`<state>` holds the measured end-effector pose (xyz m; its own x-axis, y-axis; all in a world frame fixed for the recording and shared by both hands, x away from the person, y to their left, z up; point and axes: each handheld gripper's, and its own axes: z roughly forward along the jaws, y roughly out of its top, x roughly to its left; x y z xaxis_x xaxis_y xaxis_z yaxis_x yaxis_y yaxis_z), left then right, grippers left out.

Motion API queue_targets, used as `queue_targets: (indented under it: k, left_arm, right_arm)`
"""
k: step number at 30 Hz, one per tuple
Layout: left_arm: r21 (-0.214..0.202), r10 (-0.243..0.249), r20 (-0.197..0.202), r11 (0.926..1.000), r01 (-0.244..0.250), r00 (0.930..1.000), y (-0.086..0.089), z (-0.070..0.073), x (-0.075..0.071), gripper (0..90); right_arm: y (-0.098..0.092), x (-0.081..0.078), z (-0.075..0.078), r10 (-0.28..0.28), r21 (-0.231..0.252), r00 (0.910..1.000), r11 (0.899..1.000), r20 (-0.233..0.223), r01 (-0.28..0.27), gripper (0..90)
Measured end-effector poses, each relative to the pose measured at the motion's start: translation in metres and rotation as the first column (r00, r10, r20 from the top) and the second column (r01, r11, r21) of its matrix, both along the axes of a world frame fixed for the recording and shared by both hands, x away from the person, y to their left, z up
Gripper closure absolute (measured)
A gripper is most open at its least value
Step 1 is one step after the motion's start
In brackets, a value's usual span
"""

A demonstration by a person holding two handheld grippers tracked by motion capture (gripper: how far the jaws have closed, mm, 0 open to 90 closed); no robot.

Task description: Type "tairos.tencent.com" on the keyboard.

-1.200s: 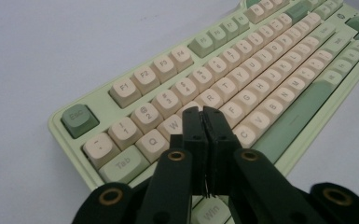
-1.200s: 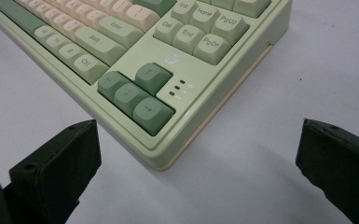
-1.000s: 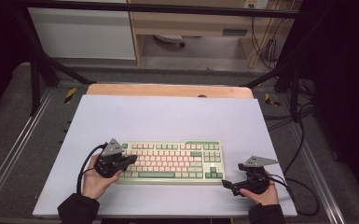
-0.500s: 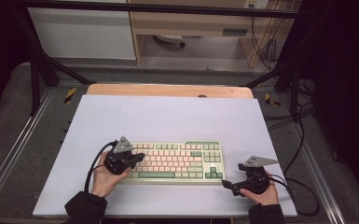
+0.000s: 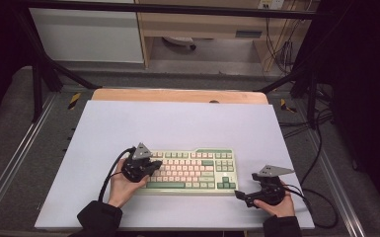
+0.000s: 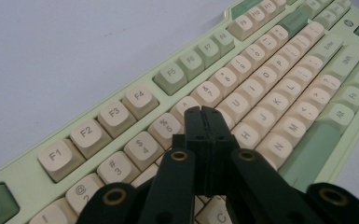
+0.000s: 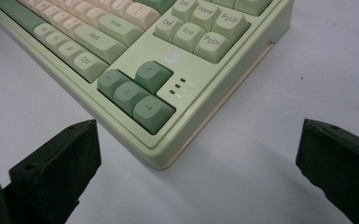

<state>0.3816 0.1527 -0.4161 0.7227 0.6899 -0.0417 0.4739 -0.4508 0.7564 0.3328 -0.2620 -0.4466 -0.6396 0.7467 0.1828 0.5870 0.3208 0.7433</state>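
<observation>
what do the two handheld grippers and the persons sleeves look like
Both grippers, left gripper and right gripper, are black, each topped by a grey three-cornered plate and trailing a black cable. Their jaws are blocky black, on arms with brass-ringed pivots. The sleeves are dark.

The pale lavender-grey mat (image 5: 177, 123) covers nearly the whole table, with a strip of bare wooden edge (image 5: 177, 95) peeking out along its 12 o'clock side. Two little yellow-and-black hazard tape bits sit off the far corners, one at 10 o'clock (image 5: 74, 100) and one at 2 o'clock (image 5: 286, 105). Further back at 12 there's a wooden cabinet (image 5: 202, 24) with a white panel (image 5: 86, 34) to its left. A messy bundle of black cables (image 5: 281, 49) hangs at about 1 o'clock. Metal rails (image 5: 10, 163) run down the 9 o'clock side.
</observation>
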Motion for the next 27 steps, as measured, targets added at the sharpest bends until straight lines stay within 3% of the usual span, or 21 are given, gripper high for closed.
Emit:
queue_targets:
  k: [27]
  left_arm:
    - [0.010,-0.011,0.002,0.9999,0.011,0.9999,-0.007,-0.012,0.002,89.8]
  right_arm:
    - [0.000,0.000,-0.001,0.004,-0.006,1.0000,1.000,0.004,-0.004,0.4]
